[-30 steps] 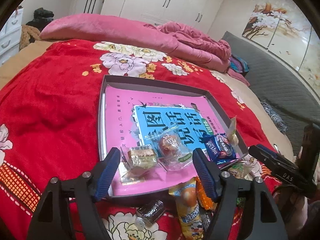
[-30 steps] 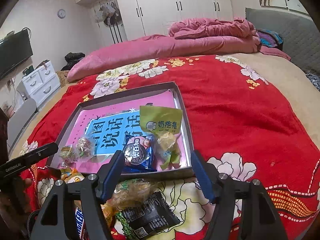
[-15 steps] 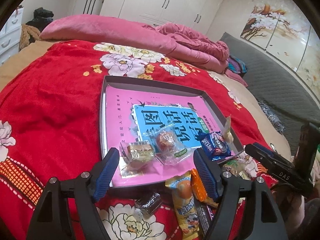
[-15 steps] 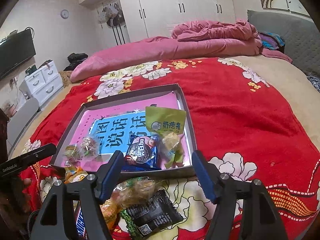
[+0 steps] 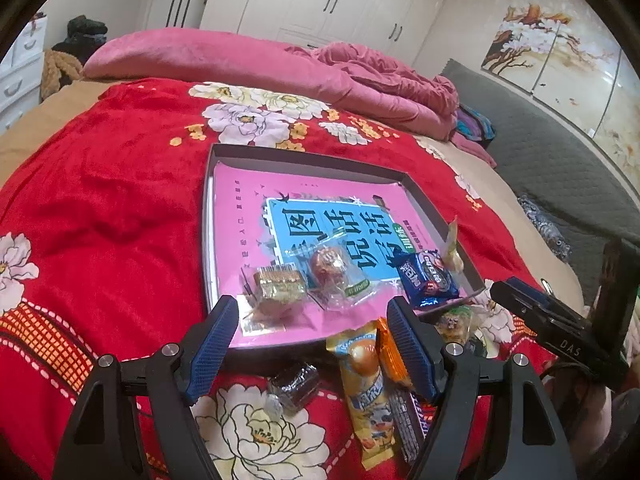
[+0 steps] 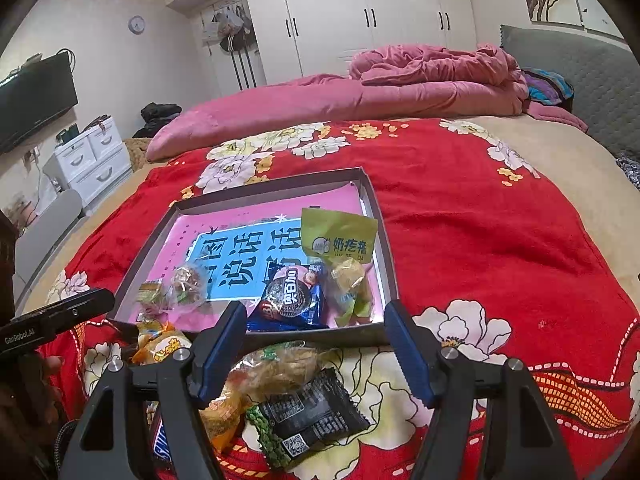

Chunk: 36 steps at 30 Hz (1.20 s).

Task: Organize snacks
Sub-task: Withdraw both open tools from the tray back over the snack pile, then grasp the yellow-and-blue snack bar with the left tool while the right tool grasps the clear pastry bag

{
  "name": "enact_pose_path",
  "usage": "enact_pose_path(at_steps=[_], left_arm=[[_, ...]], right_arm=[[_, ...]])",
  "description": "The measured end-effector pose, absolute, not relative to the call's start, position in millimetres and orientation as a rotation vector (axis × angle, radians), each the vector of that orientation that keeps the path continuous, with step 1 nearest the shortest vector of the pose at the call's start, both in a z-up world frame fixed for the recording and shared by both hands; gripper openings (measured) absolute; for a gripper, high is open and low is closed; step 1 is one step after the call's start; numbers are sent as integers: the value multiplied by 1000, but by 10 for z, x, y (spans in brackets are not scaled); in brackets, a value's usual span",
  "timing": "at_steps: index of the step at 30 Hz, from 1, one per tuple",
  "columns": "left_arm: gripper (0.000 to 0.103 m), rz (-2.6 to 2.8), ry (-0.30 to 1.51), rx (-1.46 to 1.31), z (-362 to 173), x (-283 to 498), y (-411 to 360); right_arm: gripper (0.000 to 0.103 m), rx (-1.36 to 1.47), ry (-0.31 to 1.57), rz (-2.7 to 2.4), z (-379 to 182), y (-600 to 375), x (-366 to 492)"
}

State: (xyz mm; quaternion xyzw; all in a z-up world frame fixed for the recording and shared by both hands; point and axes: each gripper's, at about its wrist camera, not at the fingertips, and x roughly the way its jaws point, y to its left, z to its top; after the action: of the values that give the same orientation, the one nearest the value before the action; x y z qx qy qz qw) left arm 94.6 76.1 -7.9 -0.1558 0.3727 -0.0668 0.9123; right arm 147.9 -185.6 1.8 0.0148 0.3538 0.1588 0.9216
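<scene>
Snacks point(image 6: 296, 396) lie loose on a red flowered blanket point(image 5: 100, 216) beside a shallow tray point(image 5: 304, 158) holding 4 more packets. Both the left gripper point(image 5: 314, 334) and right gripper point(image 6: 316, 338) hover with jaws spread wide, holding nothing; white wardrobes point(image 6: 360, 12) stand behind the bed.

Left claw point(image 5: 312, 344) and right claw point(image 6: 314, 350), both wide open, empty, side by side.

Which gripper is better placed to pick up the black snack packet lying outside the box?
Right. The black snack packet lies just below the open right gripper, between its fingers. The left gripper hangs over other snacks.
</scene>
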Motion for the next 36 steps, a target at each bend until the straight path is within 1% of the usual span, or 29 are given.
enact_pose_path(at_steps=[21,36], left_arm=[[78,-135,797,-294,-79,829,642],[78,-145,877,-319,-162,729,553]], right_arm=[[72,-3,740,354,9,-1769,1349],[72,-17,760,371,-28,-1727,1263]])
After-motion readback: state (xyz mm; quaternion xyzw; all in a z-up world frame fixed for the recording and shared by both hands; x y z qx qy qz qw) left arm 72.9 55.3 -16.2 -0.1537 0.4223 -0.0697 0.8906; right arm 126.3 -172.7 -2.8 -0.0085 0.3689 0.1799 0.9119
